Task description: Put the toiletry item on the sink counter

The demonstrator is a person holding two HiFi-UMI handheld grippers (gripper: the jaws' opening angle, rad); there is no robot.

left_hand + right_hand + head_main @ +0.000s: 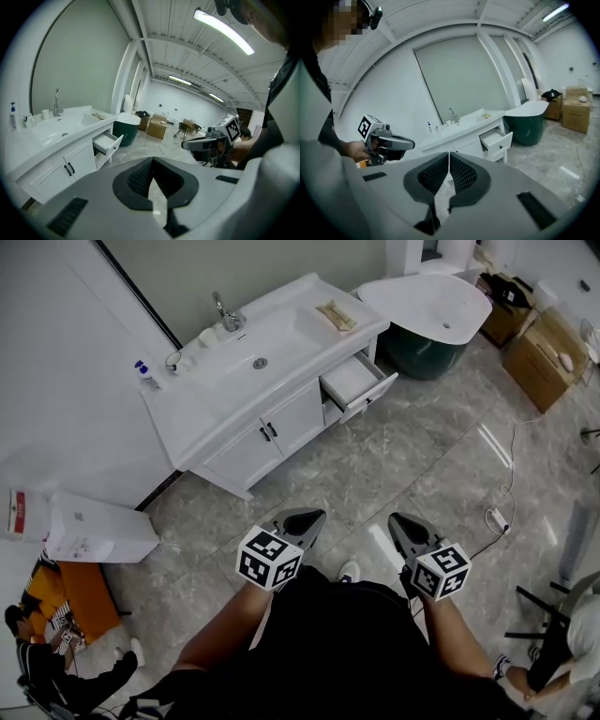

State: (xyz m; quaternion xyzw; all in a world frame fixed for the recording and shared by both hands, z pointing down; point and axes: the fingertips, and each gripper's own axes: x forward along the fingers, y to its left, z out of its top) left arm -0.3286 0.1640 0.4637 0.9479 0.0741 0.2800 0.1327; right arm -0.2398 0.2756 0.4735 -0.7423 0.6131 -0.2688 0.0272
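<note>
head view – one small white bottle (142, 371) with a blue top, upright on the left end of the smooth white sink counter (187, 395), near the wall. one shiny metal tap (225, 313), two cabinet doors (298, 416), one drawer (354, 381) pulled out. left gripper (314, 515) and right gripper (398, 518) low over the grey stone floor (394, 446), well apart from the counter.

left gripper view – ribbed black pads (140, 178) pressed together, nothing between.

right gripper view – same: pads pressed together, empty.
</note>
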